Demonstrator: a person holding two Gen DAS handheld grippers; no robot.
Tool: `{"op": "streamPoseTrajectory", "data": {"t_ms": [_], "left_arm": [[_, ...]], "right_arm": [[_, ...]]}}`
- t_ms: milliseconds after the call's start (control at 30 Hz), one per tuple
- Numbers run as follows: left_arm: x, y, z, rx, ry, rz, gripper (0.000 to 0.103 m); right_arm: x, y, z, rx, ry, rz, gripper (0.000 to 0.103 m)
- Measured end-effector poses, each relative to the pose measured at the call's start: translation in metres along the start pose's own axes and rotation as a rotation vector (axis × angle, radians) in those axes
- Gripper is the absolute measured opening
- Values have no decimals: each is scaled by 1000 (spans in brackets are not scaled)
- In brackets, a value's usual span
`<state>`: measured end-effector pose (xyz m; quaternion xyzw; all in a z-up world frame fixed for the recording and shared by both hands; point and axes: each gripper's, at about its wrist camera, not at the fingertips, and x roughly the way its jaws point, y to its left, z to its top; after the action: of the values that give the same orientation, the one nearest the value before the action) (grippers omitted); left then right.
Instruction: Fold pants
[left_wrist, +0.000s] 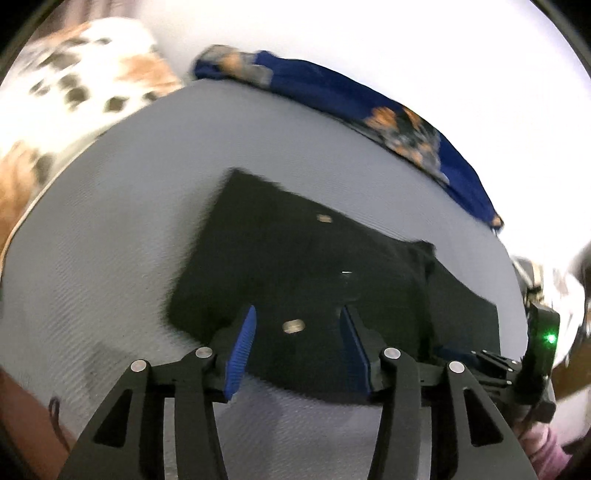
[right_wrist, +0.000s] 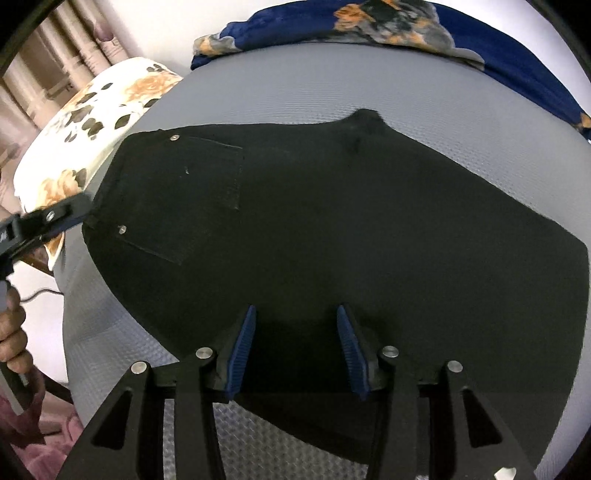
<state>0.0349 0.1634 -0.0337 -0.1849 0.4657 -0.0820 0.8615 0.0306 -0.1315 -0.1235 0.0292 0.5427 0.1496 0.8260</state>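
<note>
The left claw is hanging partly open over the black pants, holding nothing. The right claw is also partly open and empty above them. Only the right view is showing a hand. The pants are lying folded on the grey bed.

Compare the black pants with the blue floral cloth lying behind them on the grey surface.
The black pants are plain, with rivets and a stitched pocket; the blue floral cloth is blue with orange flowers. The pants lie flat and smooth mid-surface; the cloth is rumpled along the far edge. The pants fill most of the right wrist view; the cloth shows as a strip. Both rest on the grey surface.
</note>
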Motion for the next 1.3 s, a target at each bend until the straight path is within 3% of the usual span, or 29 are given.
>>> {"op": "streamPoseTrajectory", "data": {"t_ms": [67, 233, 533, 1000, 1200, 1233, 1267, 1300], "left_arm": [[-5, 19, -6, -52, -4, -11, 51], [3, 54, -22, -207, 40, -109, 52], [37, 83, -34, -357, 77, -220, 53], [43, 101, -24, -395, -23, -300, 55], [49, 96, -15, -340, -44, -289, 55], [49, 94, -14, -322, -37, -298, 51], [47, 91, -13, -284, -35, -319, 39], [41, 88, -14, -234, -54, -334, 37]], "right_arm": [[3, 3, 3, -1, 6, 13, 46], [10, 14, 7, -1, 16, 26, 65], [14, 20, 7, 7, 31, 13, 68], [16, 26, 6, 16, 30, -19, 71], [17, 25, 7, 28, 30, -10, 72], [17, 25, 7, 29, 30, -11, 73], [17, 25, 7, 26, 31, -14, 73], [17, 25, 7, 24, 32, -16, 73]]}}
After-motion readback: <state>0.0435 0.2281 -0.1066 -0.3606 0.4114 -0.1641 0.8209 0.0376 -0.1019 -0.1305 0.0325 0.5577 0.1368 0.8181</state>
